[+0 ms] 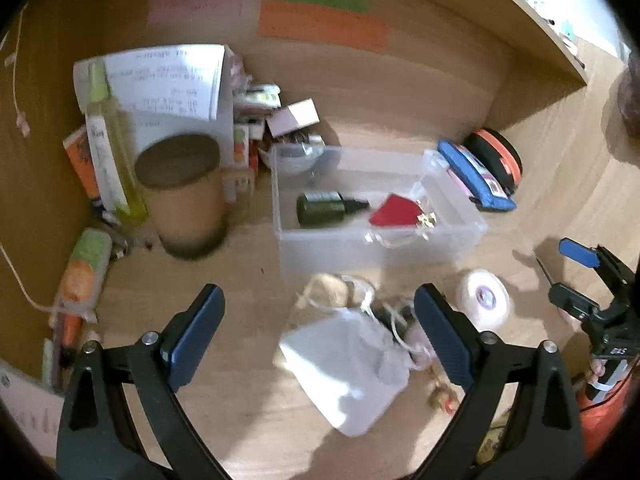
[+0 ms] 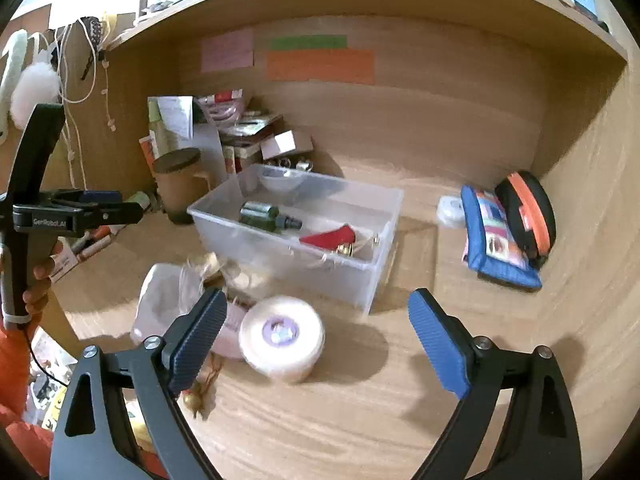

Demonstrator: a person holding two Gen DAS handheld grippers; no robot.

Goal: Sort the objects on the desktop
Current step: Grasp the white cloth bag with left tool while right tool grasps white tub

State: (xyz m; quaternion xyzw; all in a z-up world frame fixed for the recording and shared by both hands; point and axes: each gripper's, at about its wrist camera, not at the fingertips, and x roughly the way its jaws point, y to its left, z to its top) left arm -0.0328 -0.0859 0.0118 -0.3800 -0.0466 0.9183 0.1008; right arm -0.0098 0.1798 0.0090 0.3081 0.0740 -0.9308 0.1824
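Note:
A clear plastic bin (image 1: 464, 236) (image 2: 376, 280) stands mid-desk and holds a dark green bottle (image 1: 324, 208) (image 2: 266, 216) and a red pouch (image 1: 394, 210) (image 2: 332, 236). In front of it lie a white drawstring bag (image 1: 348, 368) (image 2: 160, 300), a beige pouch (image 1: 328, 290) and a white tape roll (image 1: 484, 298) (image 2: 282, 338). My left gripper (image 1: 320, 328) is open and empty, above the white bag. My right gripper (image 2: 316, 332) is open and empty, with the tape roll between its fingers' line of view; it also shows in the left wrist view (image 1: 576, 280).
A brown lidded cup (image 1: 186, 196) (image 2: 178, 184), a yellow-green bottle (image 1: 114, 144), papers and small boxes crowd the back left corner. A blue pouch (image 1: 476, 176) (image 2: 498, 236) and an orange-black case (image 1: 500, 156) (image 2: 528, 212) lean at the back right. A shelf hangs overhead.

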